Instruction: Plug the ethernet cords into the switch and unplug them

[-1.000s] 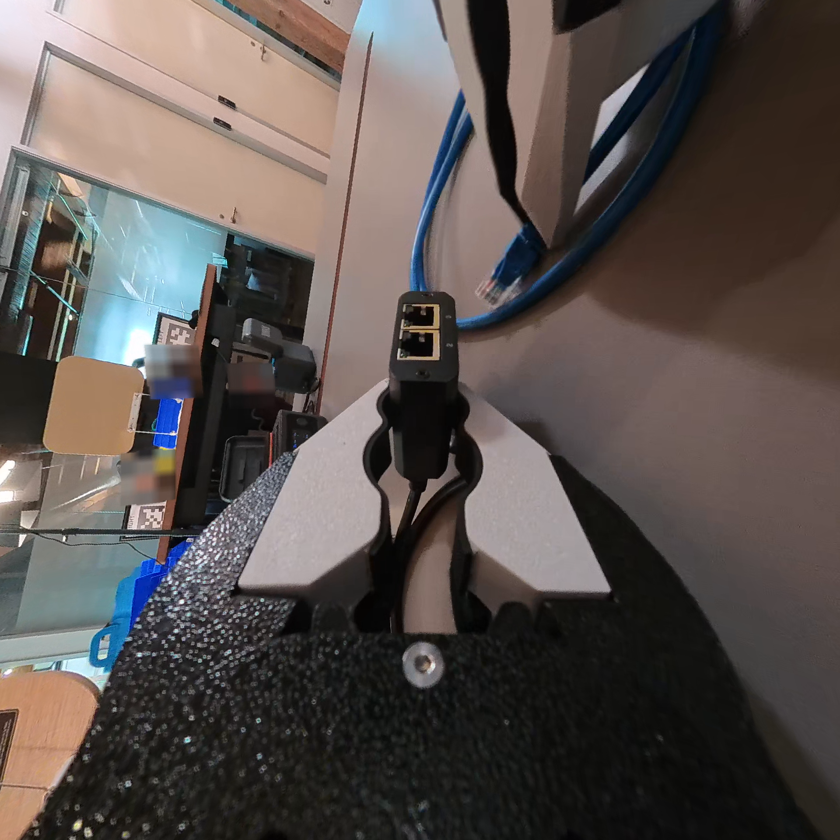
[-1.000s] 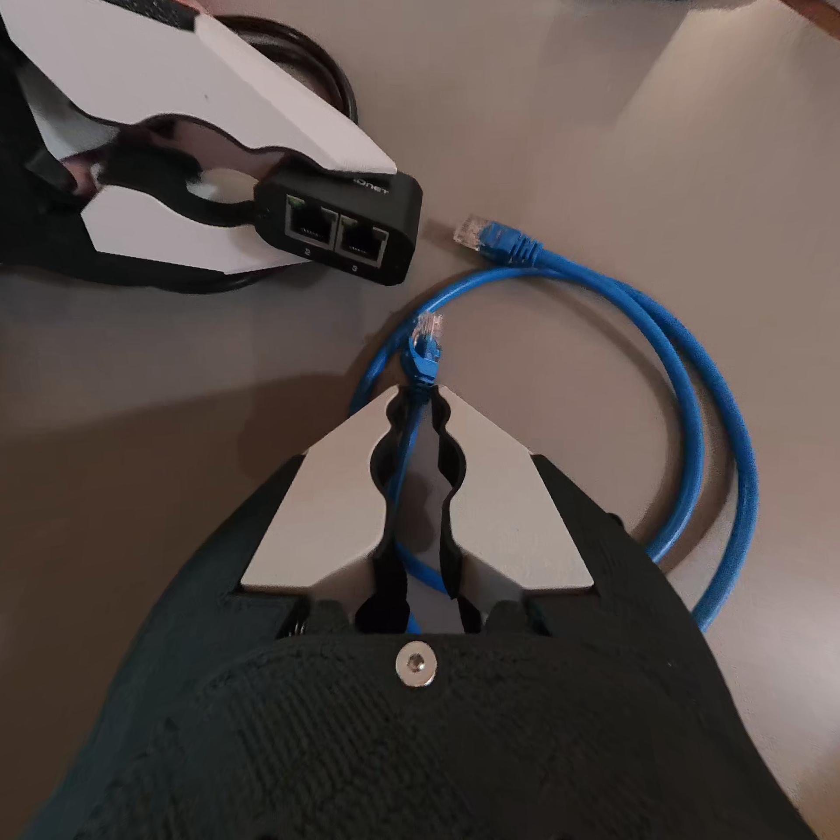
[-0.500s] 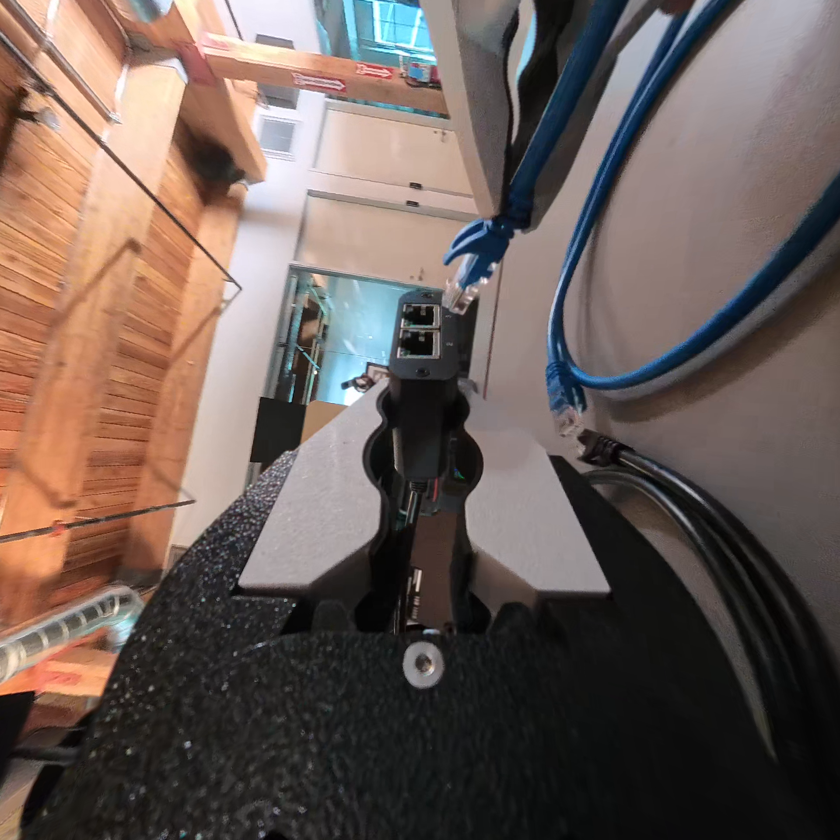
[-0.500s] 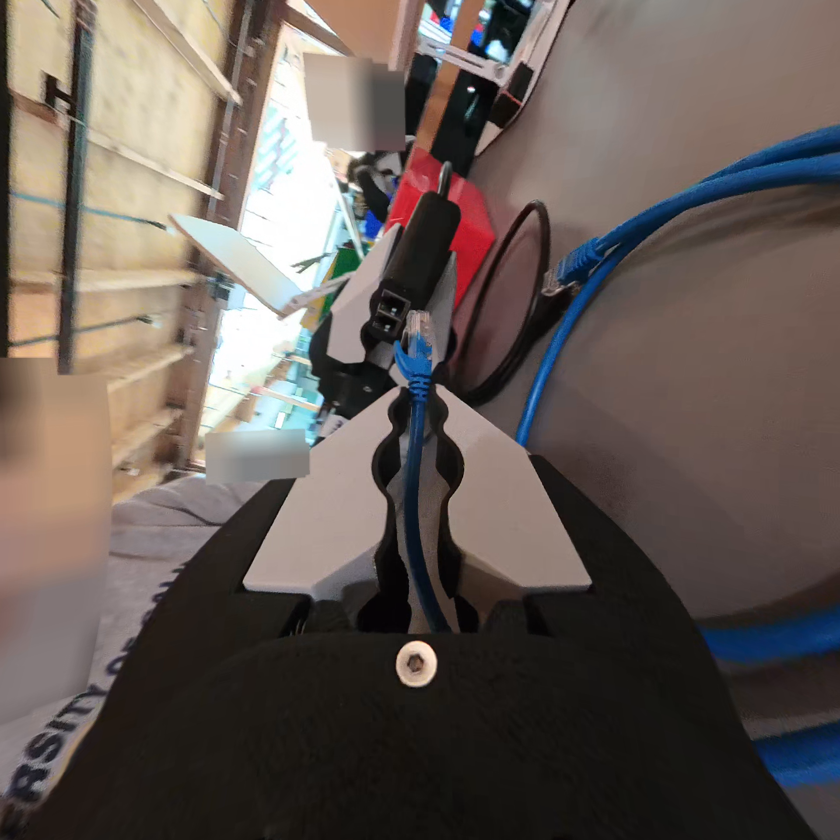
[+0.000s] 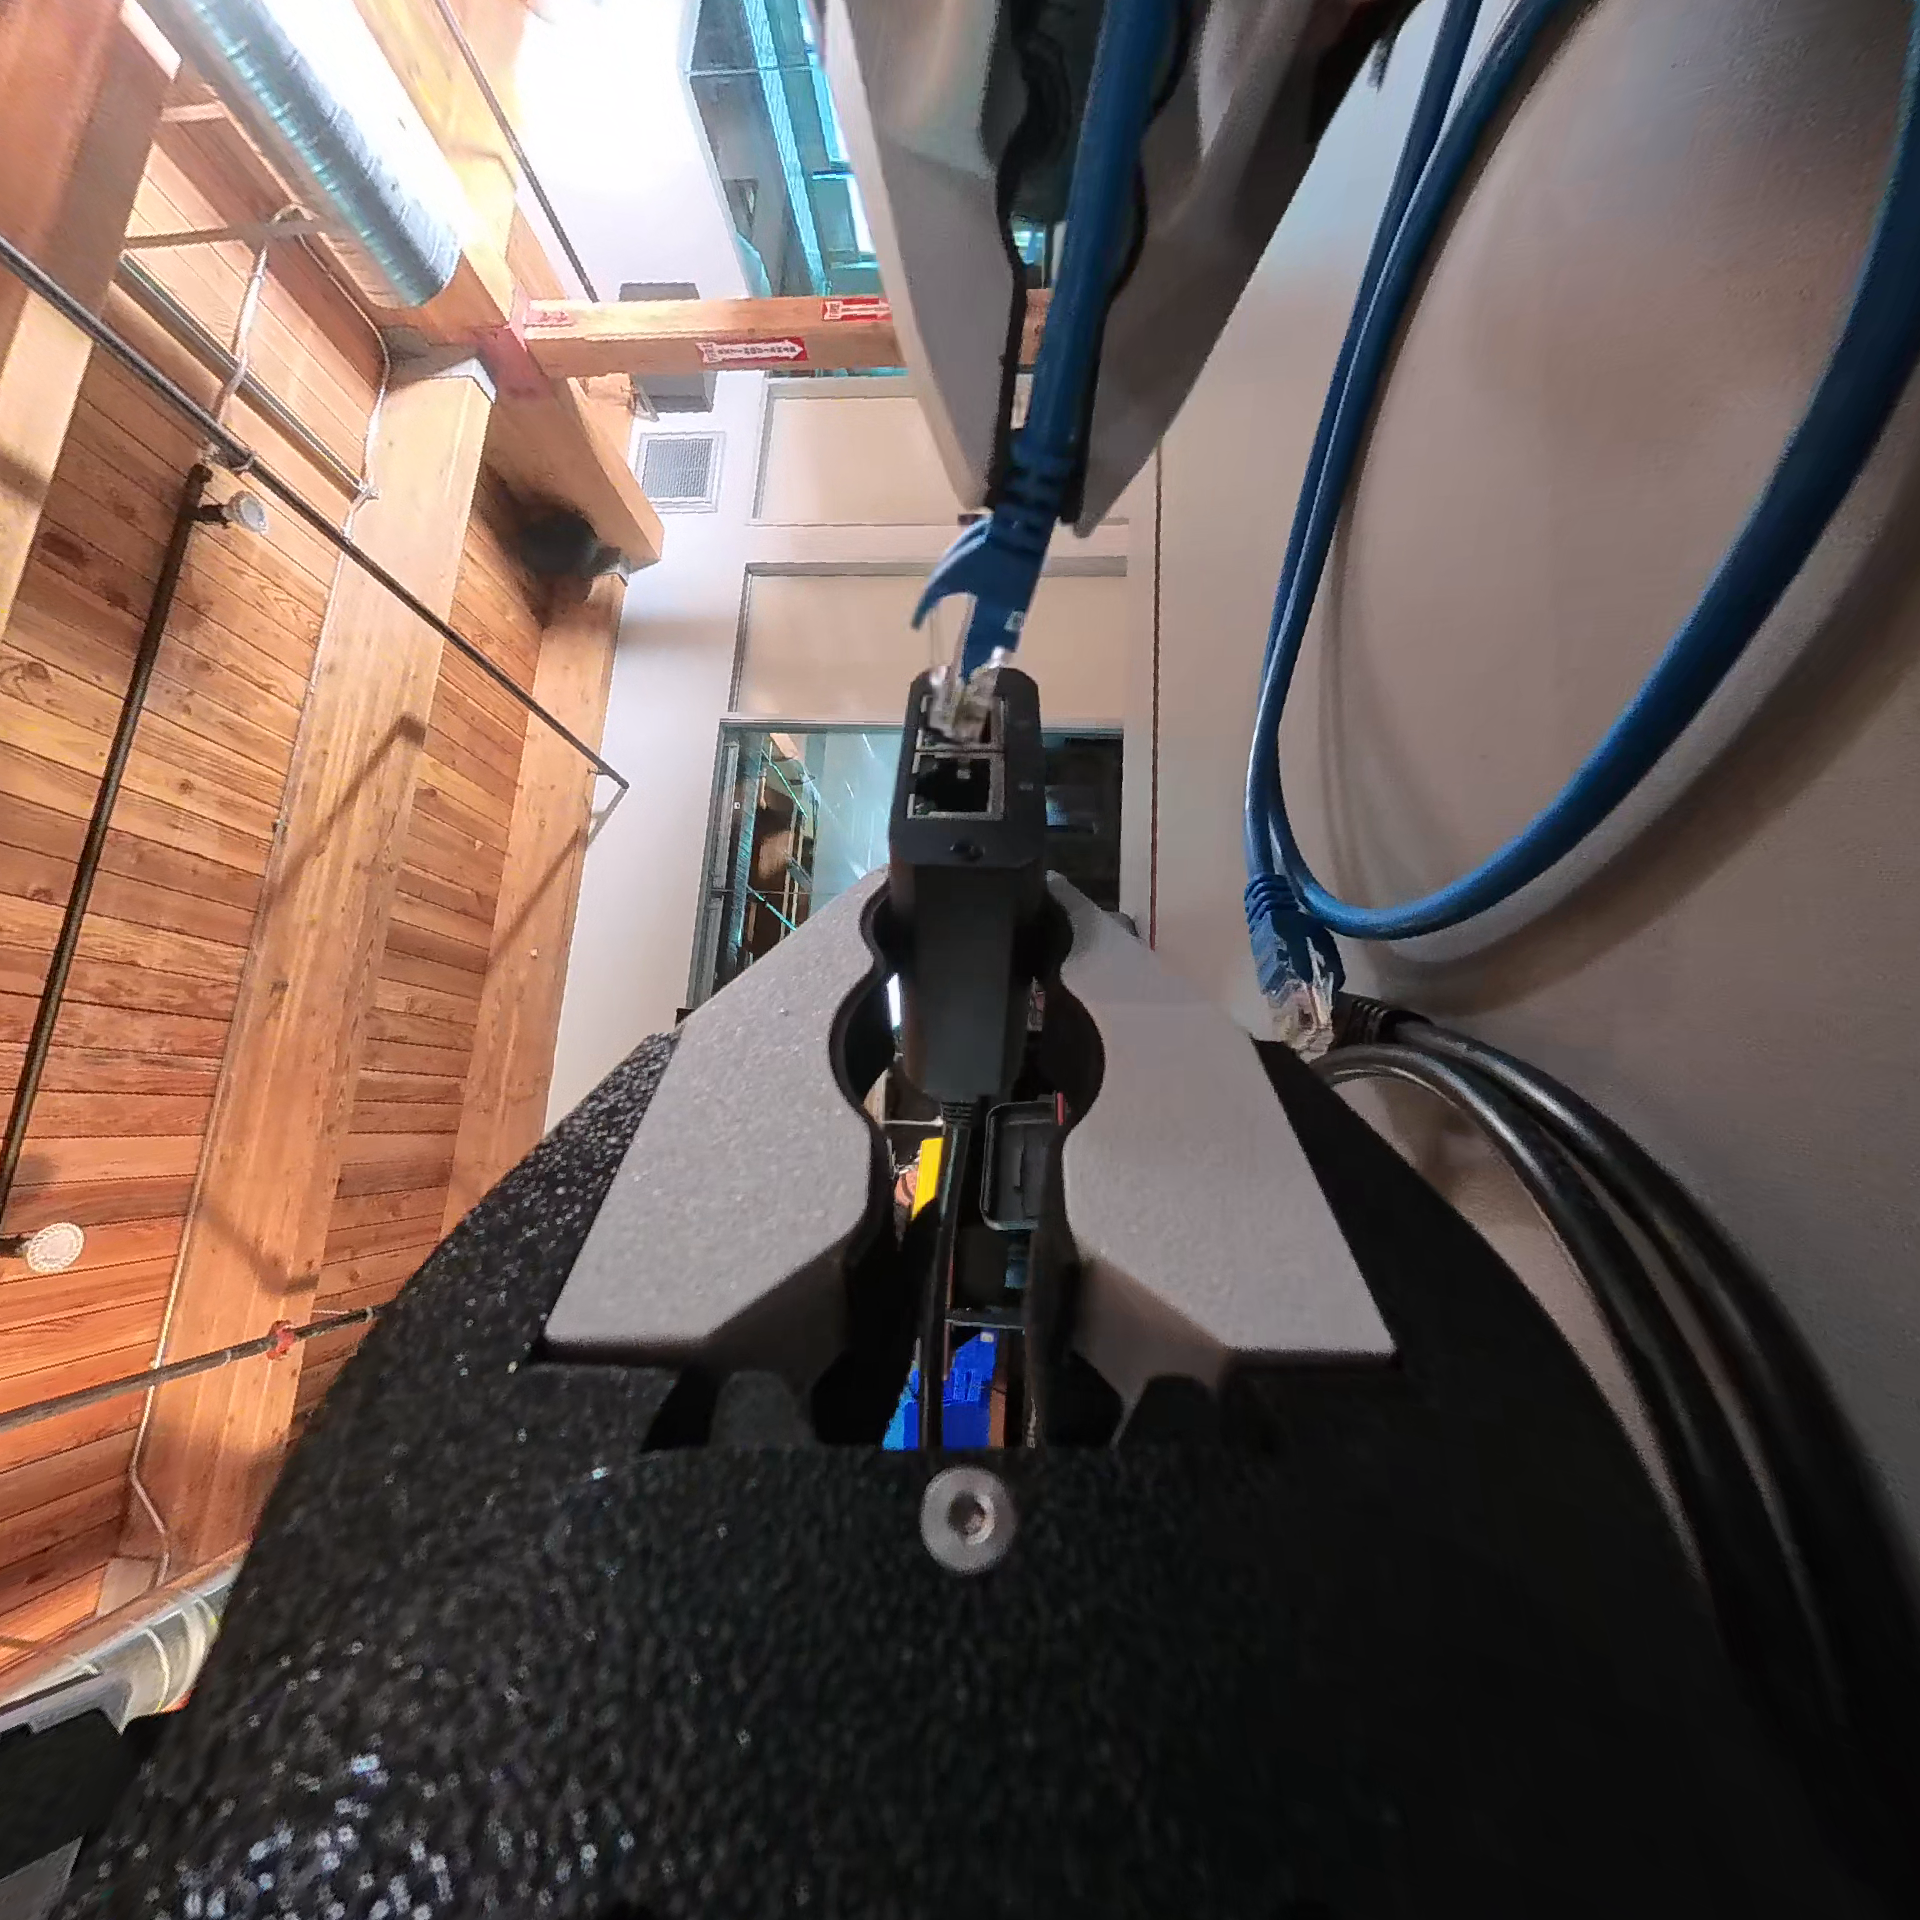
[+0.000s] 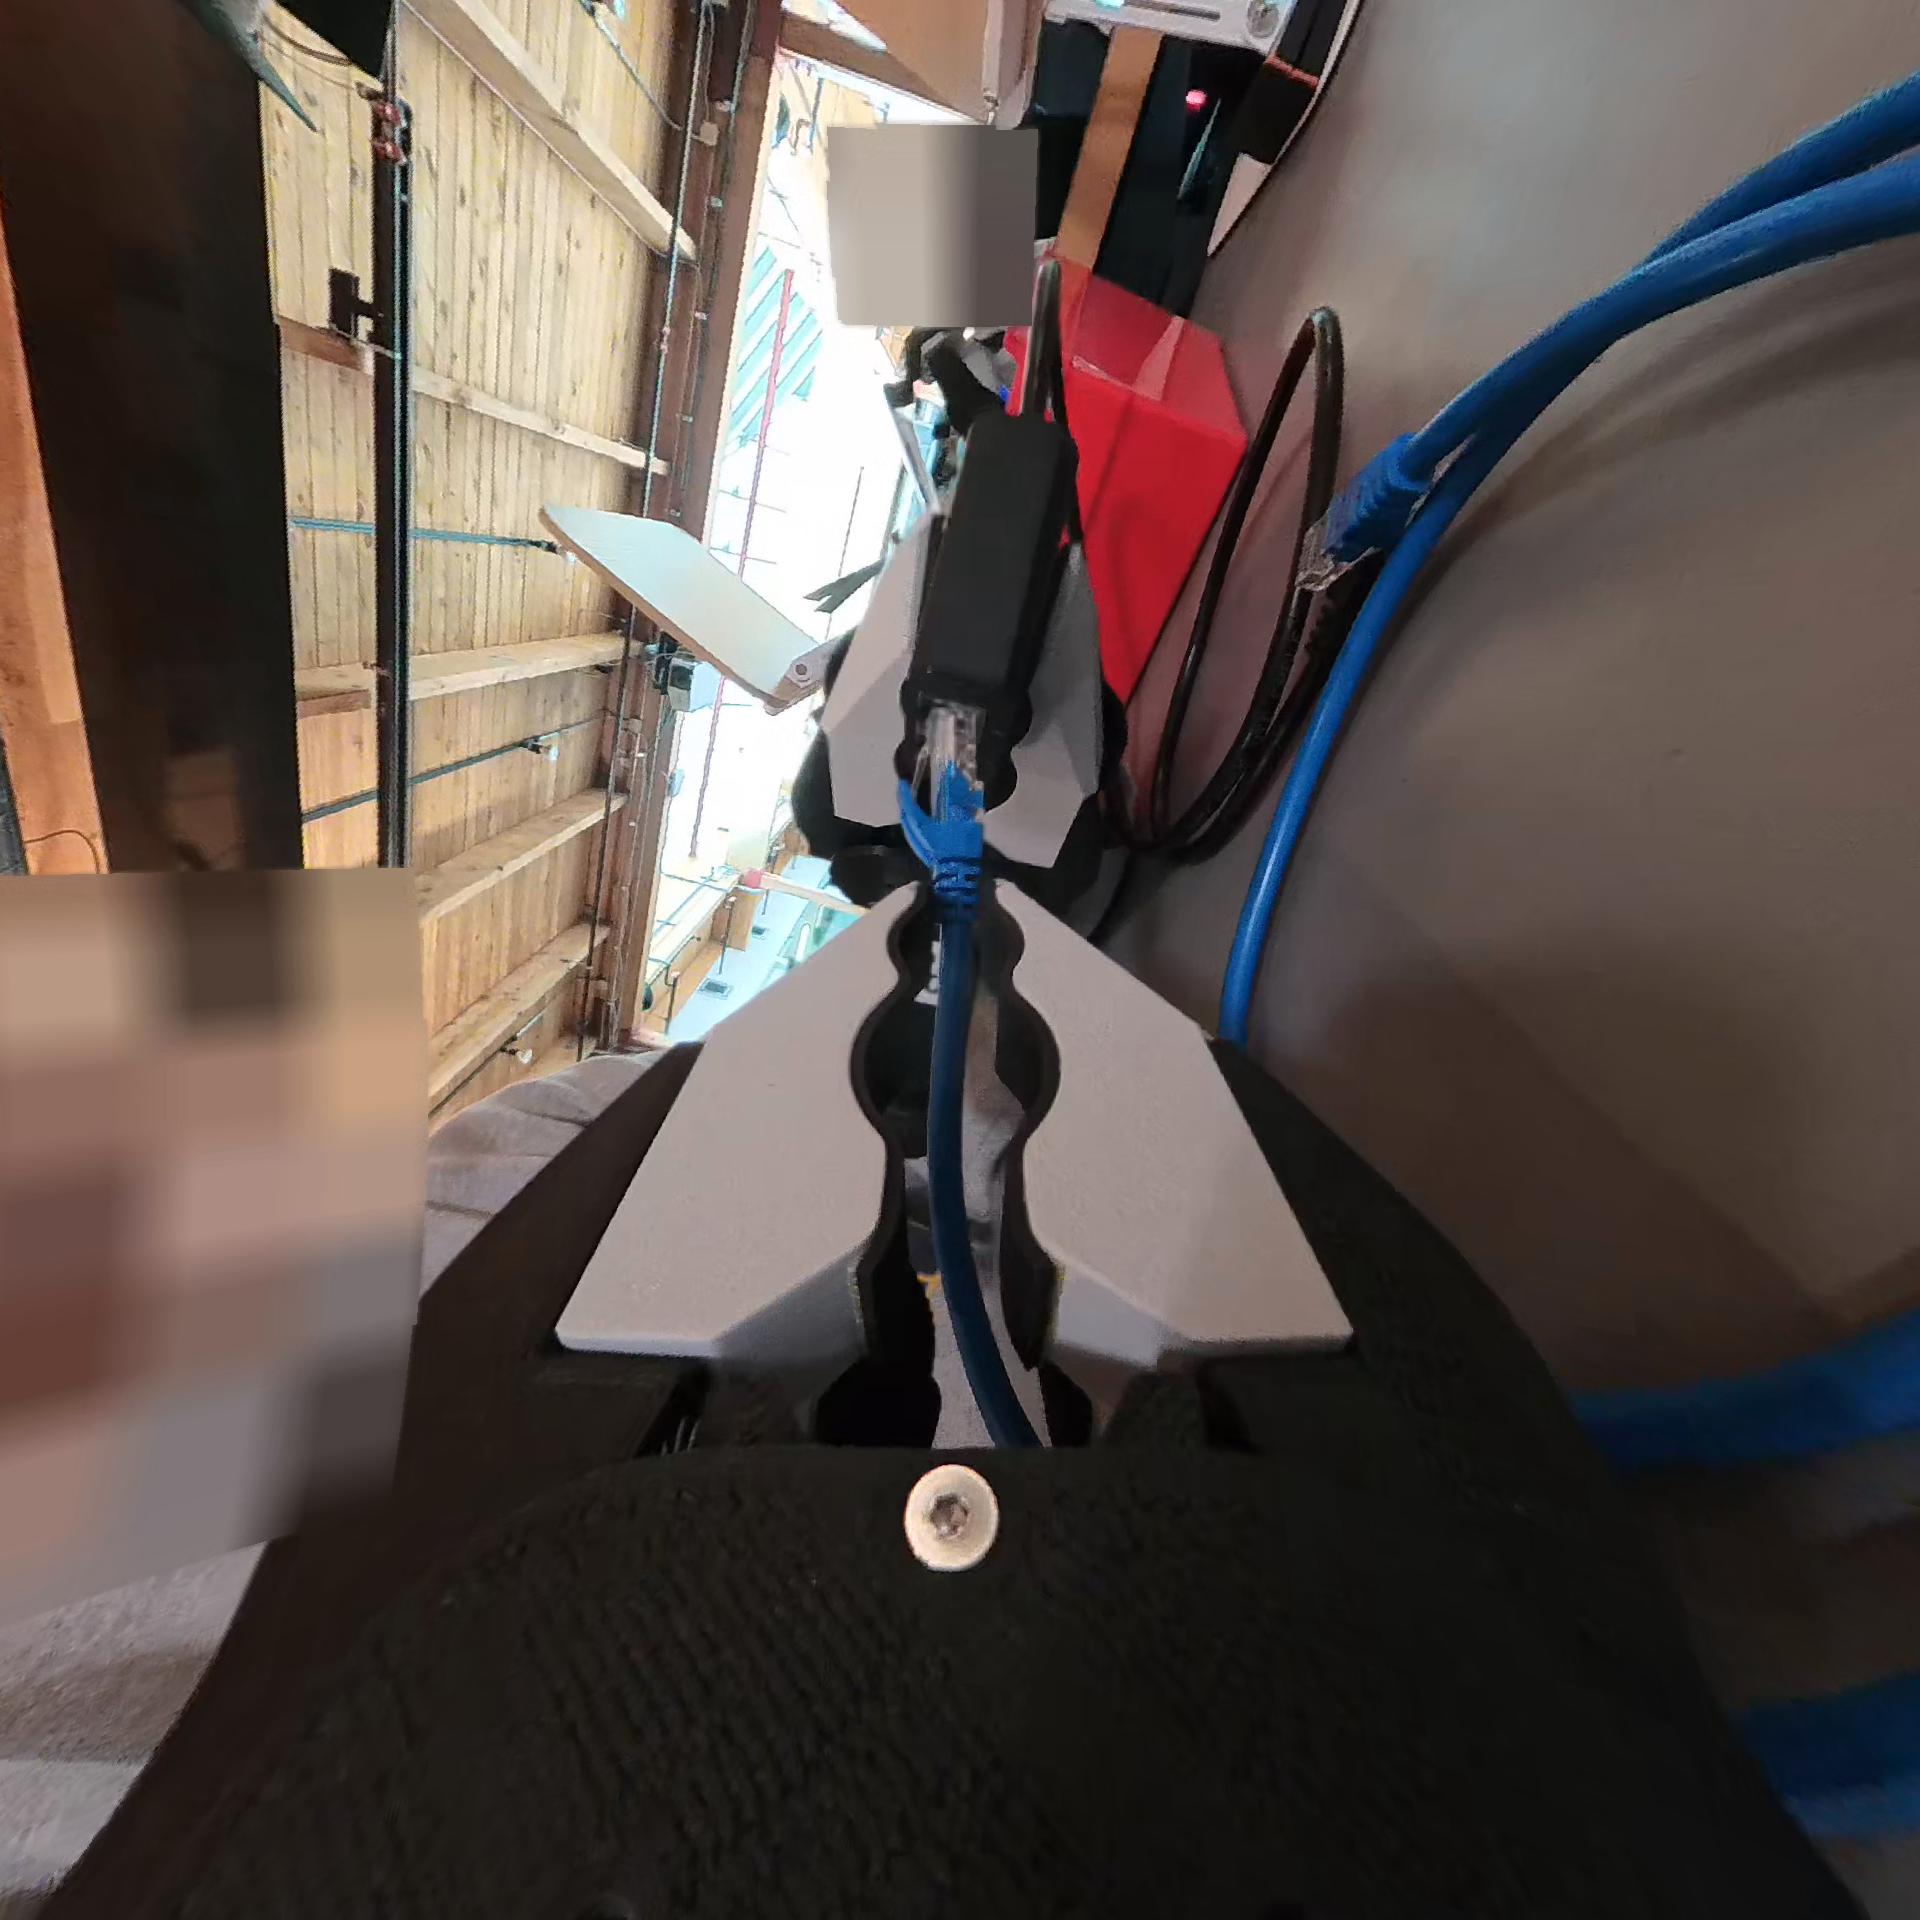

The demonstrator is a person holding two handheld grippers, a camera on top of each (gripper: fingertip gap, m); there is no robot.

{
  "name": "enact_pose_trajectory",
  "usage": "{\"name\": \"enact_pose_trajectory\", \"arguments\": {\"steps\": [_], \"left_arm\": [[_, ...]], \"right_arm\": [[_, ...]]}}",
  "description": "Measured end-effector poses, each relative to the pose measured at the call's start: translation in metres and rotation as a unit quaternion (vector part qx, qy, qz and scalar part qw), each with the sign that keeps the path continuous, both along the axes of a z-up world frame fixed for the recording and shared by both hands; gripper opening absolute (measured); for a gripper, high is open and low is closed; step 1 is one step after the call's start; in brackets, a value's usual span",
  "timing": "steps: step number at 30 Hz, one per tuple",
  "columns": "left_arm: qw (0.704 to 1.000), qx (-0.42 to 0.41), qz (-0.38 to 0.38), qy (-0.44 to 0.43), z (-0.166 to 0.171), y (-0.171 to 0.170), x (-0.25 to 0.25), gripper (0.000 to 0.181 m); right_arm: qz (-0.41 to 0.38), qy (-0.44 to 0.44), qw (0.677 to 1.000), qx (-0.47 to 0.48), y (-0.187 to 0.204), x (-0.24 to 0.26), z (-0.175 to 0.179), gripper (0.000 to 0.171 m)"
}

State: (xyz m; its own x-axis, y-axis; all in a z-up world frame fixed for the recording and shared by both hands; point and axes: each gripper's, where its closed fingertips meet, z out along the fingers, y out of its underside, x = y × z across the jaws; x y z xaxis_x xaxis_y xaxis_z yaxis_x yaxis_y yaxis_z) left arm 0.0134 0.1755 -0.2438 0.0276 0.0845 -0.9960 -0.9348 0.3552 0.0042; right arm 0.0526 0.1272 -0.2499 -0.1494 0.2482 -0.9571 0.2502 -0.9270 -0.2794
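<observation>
- While the left tongs (image 5: 966, 997) clamp the black switch (image 5: 964, 831) by its body, the left wrist view shows a clear plug (image 5: 961, 707) at the mouth of the upper of its two ports; half a second ago that plug hung just short of the switch.
- That closing of the gap suggests the first insertion is under way, though I cannot tell whether the plug has latched.
- Count in this view: one switch with two ports, one plug at the port, one loose plug (image 5: 1294, 977) lying on the grey worktop (image 5: 1558, 727) beside a coiled black cable (image 5: 1621, 1195), and one blue cord (image 5: 1455, 520) looping over the worktop.
- From the right wrist view, the right tongs (image 6: 961, 914) are pinched narrow on the blue cord just behind its boot, with the plug nose-in against the switch face.
- A second ago both tools sat low over the worktop; now they are raised and facing each other.
- Count here: two tongs, one switch, two plugs, the spare (image 6: 1351, 530) resting on the worktop.
</observation>
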Motion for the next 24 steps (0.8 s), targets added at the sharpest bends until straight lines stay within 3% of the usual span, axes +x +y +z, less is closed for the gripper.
{"name": "enact_pose_trajectory", "arguments": {"steps": [15,24], "left_arm": [[0.994,-0.015,-0.032,0.101,-0.020,-0.013,0.018,0.021],[0.988,-0.073,-0.079,0.113,-0.040,-0.025,0.033,0.021]], "right_arm": [[-0.002,-0.075,0.997,0.023,0.002,0.012,-0.023,0.007],[0.076,-0.132,0.987,0.045,-0.006,0.024,-0.042,0.008]]}}
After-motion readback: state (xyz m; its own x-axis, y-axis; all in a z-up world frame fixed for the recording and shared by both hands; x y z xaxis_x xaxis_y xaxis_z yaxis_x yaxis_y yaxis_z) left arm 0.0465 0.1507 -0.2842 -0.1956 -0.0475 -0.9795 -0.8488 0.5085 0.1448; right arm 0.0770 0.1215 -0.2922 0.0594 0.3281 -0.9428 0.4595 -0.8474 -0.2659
